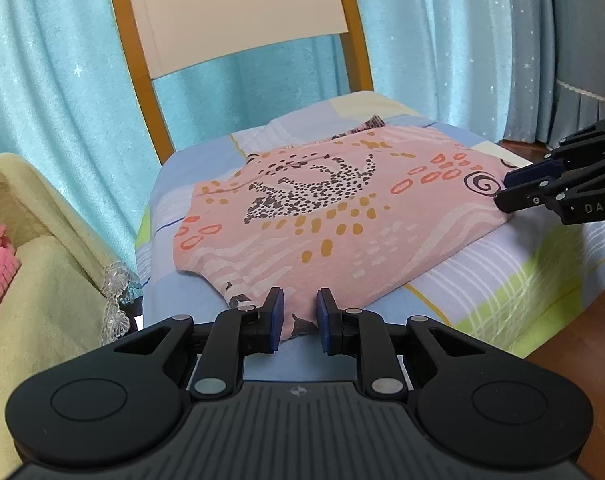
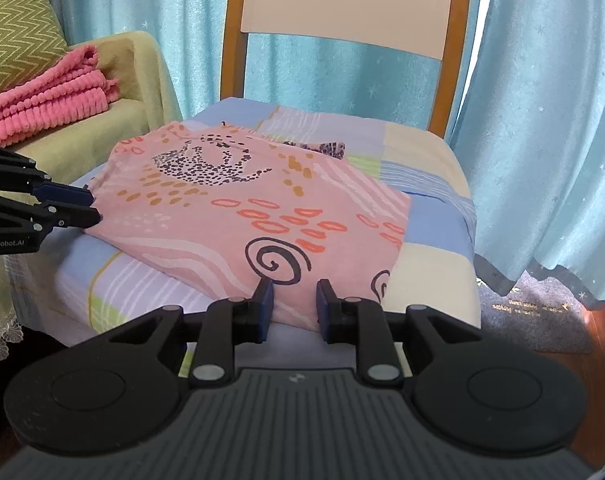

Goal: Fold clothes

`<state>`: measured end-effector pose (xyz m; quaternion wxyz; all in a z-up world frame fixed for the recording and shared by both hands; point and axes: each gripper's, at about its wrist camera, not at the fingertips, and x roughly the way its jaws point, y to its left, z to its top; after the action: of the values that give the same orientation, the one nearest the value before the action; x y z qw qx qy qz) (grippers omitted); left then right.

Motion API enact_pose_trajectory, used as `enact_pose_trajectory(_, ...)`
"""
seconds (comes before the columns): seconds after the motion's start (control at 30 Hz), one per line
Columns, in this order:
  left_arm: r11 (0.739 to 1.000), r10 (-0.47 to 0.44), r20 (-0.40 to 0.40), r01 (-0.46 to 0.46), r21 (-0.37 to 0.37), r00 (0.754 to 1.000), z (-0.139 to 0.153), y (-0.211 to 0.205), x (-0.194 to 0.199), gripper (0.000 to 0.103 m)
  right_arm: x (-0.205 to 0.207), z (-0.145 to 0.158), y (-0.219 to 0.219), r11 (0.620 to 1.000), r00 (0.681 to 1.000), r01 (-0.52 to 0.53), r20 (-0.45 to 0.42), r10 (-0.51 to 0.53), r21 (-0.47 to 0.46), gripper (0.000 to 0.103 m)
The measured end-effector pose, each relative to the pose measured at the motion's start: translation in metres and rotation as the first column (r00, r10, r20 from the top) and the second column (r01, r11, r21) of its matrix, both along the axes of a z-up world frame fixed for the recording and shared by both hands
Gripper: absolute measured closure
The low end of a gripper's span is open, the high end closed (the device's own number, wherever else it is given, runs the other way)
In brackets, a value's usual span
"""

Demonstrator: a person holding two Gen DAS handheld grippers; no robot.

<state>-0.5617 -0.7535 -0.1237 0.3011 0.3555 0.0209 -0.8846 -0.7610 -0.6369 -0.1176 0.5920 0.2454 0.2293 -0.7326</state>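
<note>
A pink patterned garment [image 1: 334, 216] lies folded flat on the chair's cushioned seat [image 1: 206, 312]; it also shows in the right wrist view [image 2: 242, 216]. My left gripper [image 1: 298, 304] is open at the garment's near corner, the cloth edge between its blue pads, not clamped. My right gripper [image 2: 294, 296] is open at the opposite edge, by the black spiral print [image 2: 276, 260]. Each gripper shows in the other's view: the right one [image 1: 510, 188] at the garment's right edge, the left one [image 2: 90, 206] at its left edge.
The wooden chair back [image 1: 238, 12] rises behind the seat, with blue curtains [image 1: 442, 48] beyond. A yellow-green sofa [image 2: 114, 92] with a folded pink blanket [image 2: 50, 96] stands to the left. Wooden floor [image 1: 582, 340] and a grey rug [image 2: 542, 320] lie to the right.
</note>
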Motion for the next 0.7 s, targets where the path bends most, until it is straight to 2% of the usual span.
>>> enact_pose_trajectory(0.03,1.0,0.004,0.0,-0.004,0.001,1.0,0.002,0.0,0.0,0.082,0.0,0.003,0.001,1.0,1.0,0.005,0.004,-0.005,-0.002,0.082)
enact_pose_trajectory(0.07,1.0,0.007,-0.001,-0.007,0.002,1.0,0.003,0.001,0.001,0.076,0.001,0.006,0.003,1.0,1.0,0.011,0.007,-0.011,-0.004,0.077)
enact_pose_trajectory(0.1,1.0,0.013,-0.005,-0.013,0.002,1.0,0.006,0.002,0.002,0.067,0.001,0.009,0.005,1.0,1.0,0.016,0.01,-0.016,-0.007,0.066)
enact_pose_trajectory(0.17,1.0,0.029,-0.011,-0.029,0.002,1.0,0.01,0.007,0.004,0.055,0.004,0.015,0.012,0.999,0.999,0.042,-0.001,-0.042,-0.018,0.059)
enact_pose_trajectory(0.23,0.999,0.038,-0.018,-0.038,0.002,0.999,0.014,0.013,0.005,0.053,0.005,0.02,0.019,0.998,0.998,0.067,0.008,-0.067,-0.022,0.058)
enact_pose_trajectory(0.3,0.999,0.038,-0.019,-0.038,0.003,0.999,0.017,0.018,0.007,0.047,0.004,0.023,0.026,0.996,0.996,0.084,0.039,-0.083,-0.023,0.052)
enact_pose_trajectory(0.47,1.0,0.024,-0.019,-0.024,0.004,1.0,0.025,0.034,0.01,0.044,0.01,0.029,0.04,0.996,0.995,0.088,0.057,-0.087,-0.019,0.046)
enact_pose_trajectory(0.6,1.0,0.028,-0.026,-0.028,0.006,0.999,0.029,0.04,0.012,0.034,0.011,0.033,0.047,0.996,0.993,0.093,0.076,-0.092,-0.016,0.038)
enact_pose_trajectory(0.7,0.999,0.036,-0.018,-0.035,0.015,0.999,0.027,0.04,0.012,0.032,0.011,0.031,0.048,0.995,0.991,0.096,0.095,-0.095,0.001,0.033)
